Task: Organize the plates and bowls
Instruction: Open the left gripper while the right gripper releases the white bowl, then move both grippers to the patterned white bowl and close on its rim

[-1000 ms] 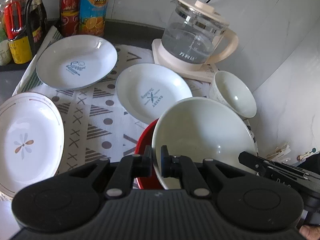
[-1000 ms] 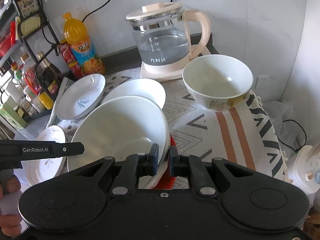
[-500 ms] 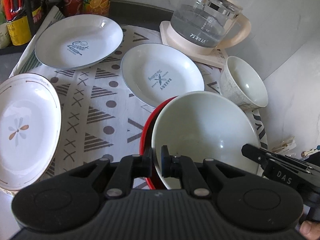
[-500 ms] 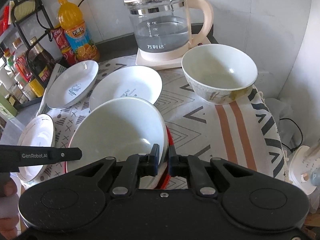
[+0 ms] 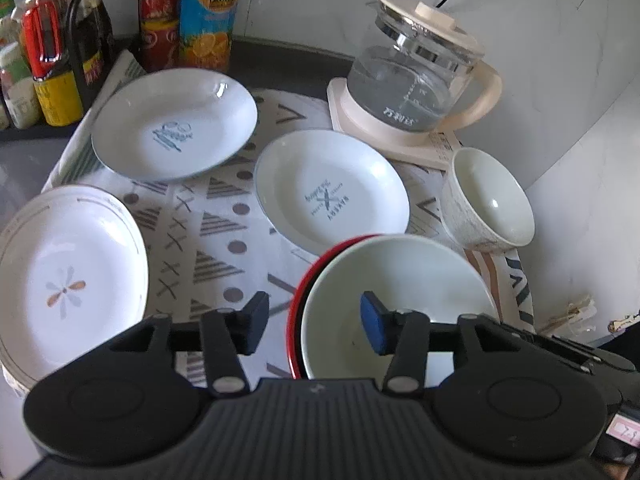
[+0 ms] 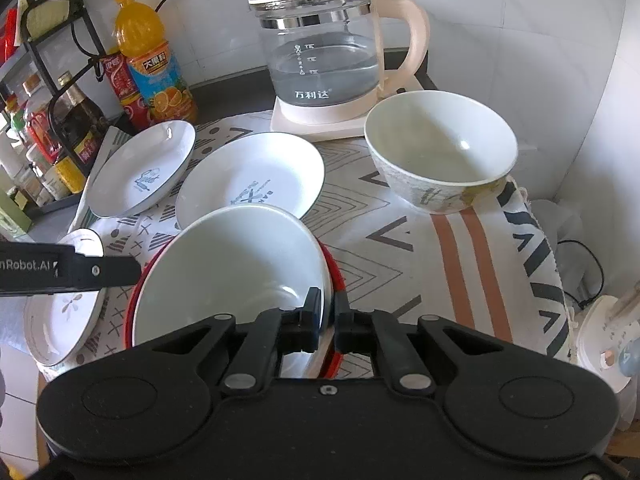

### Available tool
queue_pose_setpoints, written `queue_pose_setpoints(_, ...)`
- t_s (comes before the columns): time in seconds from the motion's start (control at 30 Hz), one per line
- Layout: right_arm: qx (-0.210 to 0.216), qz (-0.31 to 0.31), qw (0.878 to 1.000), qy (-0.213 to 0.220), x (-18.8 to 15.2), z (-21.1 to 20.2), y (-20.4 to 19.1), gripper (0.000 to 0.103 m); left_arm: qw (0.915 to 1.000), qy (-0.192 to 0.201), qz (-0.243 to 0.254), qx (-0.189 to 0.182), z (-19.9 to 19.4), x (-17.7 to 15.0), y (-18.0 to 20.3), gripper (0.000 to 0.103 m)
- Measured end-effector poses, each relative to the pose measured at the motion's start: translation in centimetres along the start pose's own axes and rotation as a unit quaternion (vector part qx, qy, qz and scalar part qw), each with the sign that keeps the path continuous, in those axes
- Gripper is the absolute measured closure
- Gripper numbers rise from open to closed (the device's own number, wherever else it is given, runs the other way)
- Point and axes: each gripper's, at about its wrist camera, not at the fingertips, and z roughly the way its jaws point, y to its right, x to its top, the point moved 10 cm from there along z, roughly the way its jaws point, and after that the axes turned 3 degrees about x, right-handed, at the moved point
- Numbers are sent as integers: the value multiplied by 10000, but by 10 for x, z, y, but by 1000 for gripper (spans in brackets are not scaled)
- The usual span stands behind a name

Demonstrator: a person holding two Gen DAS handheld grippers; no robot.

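the big white bowl point(image 5: 400, 300) sits inside a red bowl point(image 5: 298, 320) on the patterned cloth point(image 5: 208, 240), at the near side of the table. the left gripper point(image 5: 314, 320) is by the left rim of these two bowls. its jaws are opening now. the rims are between the two pads, but the pads do not press on them.

the right gripper point(image 6: 327, 320) is at the other side of the same bowls. its jaws are pinched tight on the right rim of the white bowl and the red bowl point(image 6: 334, 280) together.

behind the bowls there are two white plates with blue writing. one plate point(image 5: 332, 192) lies just past the stacked bowls. the other plate point(image 5: 174, 124) is farther back, near the bottles point(image 5: 204, 12). a plate with a flower mark point(image 5: 68, 280) lies at the left edge of the cloth. a smaller bowl with a pattern outside point(image 6: 440, 152) stands on the right, just in front of the glass kettle point(image 6: 324, 48). the kettle has water in it.
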Motion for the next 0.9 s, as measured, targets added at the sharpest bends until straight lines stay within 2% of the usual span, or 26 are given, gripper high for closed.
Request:
queue_pose_setpoints(0.07, 31, 8, 10000, 93, 3, -4, 0, 85, 10000, 45, -8, -14, 0, 3, 1, 50)
queue_pose_setpoints(0.13, 91, 36, 9998, 171, 7, -8, 0, 81, 9999, 102, -12, -1, 0, 6, 3, 40)
queue_pose_setpoints(0.2, 190, 121, 9994, 250, 12, -13, 2, 71, 9998, 194, -6, 19, 0, 10, 6, 34)
queue_pose_setpoints(0.23, 204, 163, 9992, 304, 14, -16, 3, 60, 9997, 232, 21, 18, 0, 12, 9, 33)
queue_pose_setpoints(0.27, 212, 205, 9988, 380, 17, -18, 6, 49, 9996, 261, 60, 9, 1, 14, 12, 32)
queue_pose_setpoints(0.5, 63, 639, 9957, 663, 30, -25, 39, 30, 9991, 313, 244, -151, 10, 27, 39, 30)
queue_pose_setpoints(0.57, 2, 775, 9942, 744, 32, -26, 49, 18, 9988, 329, 316, -183, 14, 31, 47, 30)
queue_pose_setpoints(0.67, -100, 923, 9920, 858, 36, -27, 63, 7, 9983, 329, 411, -261, 20, 37, 60, 30)
queue_pose_setpoints(0.9, -495, 1267, 9835, 1194, 45, -29, 97, 4, 9969, 352, 543, -451, 35, 51, 92, 30)
